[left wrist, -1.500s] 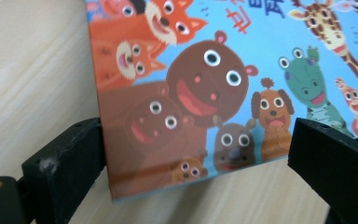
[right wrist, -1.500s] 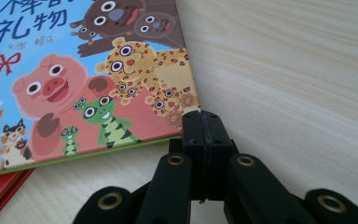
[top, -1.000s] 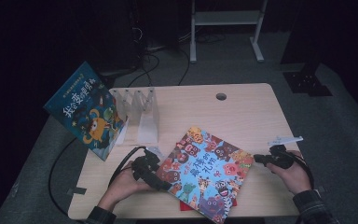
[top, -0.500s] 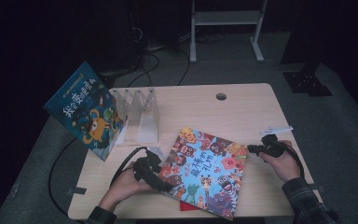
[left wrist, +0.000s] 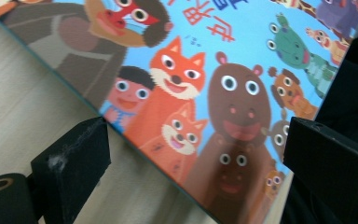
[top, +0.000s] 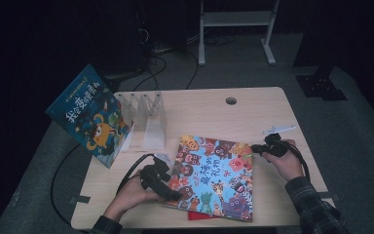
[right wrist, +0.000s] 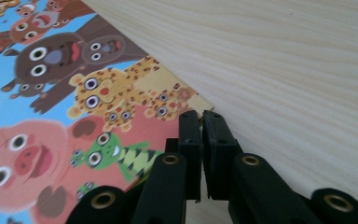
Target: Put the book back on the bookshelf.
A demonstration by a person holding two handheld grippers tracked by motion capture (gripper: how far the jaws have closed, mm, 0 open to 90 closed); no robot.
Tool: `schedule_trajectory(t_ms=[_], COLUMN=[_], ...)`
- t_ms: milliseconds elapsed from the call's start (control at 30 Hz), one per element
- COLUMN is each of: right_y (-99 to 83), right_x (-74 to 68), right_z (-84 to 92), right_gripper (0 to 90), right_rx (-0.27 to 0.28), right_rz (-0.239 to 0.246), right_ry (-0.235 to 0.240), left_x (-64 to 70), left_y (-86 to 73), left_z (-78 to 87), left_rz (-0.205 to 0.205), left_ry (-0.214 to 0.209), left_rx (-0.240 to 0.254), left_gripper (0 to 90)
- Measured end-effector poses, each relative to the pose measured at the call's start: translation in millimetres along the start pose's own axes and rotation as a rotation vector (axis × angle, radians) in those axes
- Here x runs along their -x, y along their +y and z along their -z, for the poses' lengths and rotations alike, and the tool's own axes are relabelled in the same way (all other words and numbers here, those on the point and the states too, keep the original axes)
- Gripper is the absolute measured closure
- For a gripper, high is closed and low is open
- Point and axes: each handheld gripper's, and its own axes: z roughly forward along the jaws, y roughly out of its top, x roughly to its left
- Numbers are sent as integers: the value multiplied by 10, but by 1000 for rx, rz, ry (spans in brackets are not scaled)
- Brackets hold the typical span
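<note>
A picture book [top: 214,180] with cartoon animals on a blue cover lies flat on the wooden table [top: 209,112]. My left gripper [top: 168,187] is at the book's left edge, jaws wide open. In the left gripper view [left wrist: 196,154] that edge [left wrist: 158,168] runs between the two jaws without touching either. My right gripper [top: 254,148] is at the book's far right corner. In the right gripper view [right wrist: 201,116] its jaws stand almost together with only a slim slit, nothing in it, and the tips meet the book's corner [right wrist: 186,100].
A clear slotted book rack [top: 146,117] stands at the back left, and a blue book [top: 90,114] leans against it past the table's edge. A small white object [top: 278,129] lies near the right edge. Something red [top: 197,215] pokes out under the picture book's near edge.
My right gripper has moved left and slightly away from the person, against the book's corner. The book has slid left and turned squarer to the table. The left gripper has stayed put.
</note>
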Motion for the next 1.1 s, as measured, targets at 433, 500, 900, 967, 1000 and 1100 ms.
schedule_trajectory(t_ms=[433,500,900,967,1000,1100], right_y=[-186,-192,-26,-2,7,37], right_x=[-181,-202,-35,-12,-6,-3], right_z=[197,170,-79,-116,-136,-168], right_gripper=[563,507,334,329,319,334], right_rx=[34,43,88,90,89,84], right_rz=[-13,-13,-66,-71,-80,-82], right_ry=[108,108,57,53,60,79], left_x=[-112,-115,-101,-105,-107,-103], left_y=[67,72,73,73,73,71], left_z=[-4,-15,-42,-43,-44,-43], left_rz=[36,34,24,26,27,26], left_ry=[35,35,31,30,30,30], left_rx=[40,40,28,27,27,27], left_gripper=[32,32,31,31,31,31])
